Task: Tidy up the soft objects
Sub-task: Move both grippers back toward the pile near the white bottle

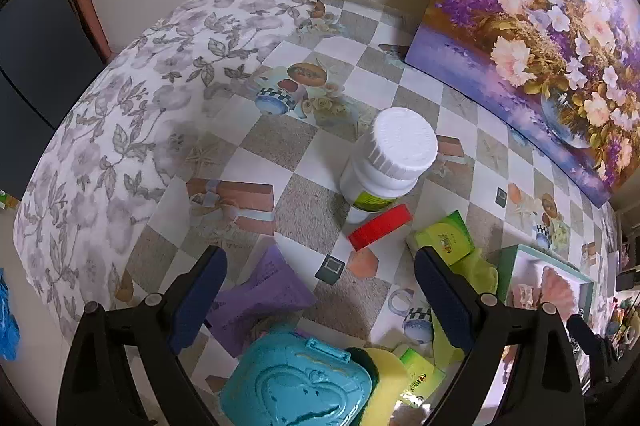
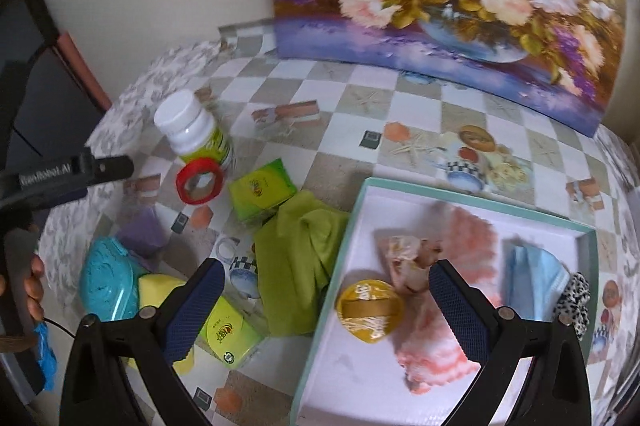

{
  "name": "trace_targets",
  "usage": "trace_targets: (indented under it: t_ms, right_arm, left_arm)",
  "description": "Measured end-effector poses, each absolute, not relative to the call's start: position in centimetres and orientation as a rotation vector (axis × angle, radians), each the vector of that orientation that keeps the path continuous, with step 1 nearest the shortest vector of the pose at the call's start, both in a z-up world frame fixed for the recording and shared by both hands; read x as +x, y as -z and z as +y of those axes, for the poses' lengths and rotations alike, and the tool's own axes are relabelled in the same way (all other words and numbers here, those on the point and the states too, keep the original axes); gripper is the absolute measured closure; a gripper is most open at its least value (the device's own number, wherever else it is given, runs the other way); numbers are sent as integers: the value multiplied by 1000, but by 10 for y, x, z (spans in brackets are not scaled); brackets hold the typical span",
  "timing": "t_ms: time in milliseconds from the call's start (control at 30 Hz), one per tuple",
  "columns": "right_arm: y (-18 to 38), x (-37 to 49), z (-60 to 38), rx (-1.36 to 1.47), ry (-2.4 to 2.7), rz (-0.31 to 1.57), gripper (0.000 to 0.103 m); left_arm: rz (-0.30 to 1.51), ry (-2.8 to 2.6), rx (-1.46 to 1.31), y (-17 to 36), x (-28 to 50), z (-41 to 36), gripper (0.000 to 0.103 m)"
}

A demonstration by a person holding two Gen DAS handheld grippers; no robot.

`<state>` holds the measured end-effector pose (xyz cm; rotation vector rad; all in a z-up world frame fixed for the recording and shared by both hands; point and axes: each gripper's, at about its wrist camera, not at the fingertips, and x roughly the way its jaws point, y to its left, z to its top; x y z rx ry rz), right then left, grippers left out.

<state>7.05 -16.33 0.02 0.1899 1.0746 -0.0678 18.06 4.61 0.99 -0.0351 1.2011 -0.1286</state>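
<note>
Right gripper (image 2: pixel 324 306) hangs wide open and empty over the near edge of the tray (image 2: pixel 472 188), where the pink cloth (image 2: pixel 468 250) and blue mask (image 2: pixel 534 280) lie. Left gripper (image 1: pixel 320 290) gapes open too, above the purple cloth (image 1: pixel 264 292), green cloth (image 2: pixel 298 266) bunched against the tray's side.

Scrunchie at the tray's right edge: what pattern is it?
Black-and-white leopard print scrunchie, clearest in the right wrist view.

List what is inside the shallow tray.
In the tray: pink fluffy cloth, beige scrunchie, yellow puff, blue face mask, spotted scrunchie. Anything under them is hidden.
</note>
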Motion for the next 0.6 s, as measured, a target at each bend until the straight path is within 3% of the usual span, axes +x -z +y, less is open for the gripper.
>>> trace_targets:
  t_ms: [333, 600]
  right_arm:
    - [18, 86, -153, 204, 8, 1068, 1]
    - [35, 98, -151, 221, -23, 1112, 16]
  left_arm:
    - [1215, 140, 9, 3, 192, 28, 8]
    - [1233, 163, 18, 13, 198, 6, 8]
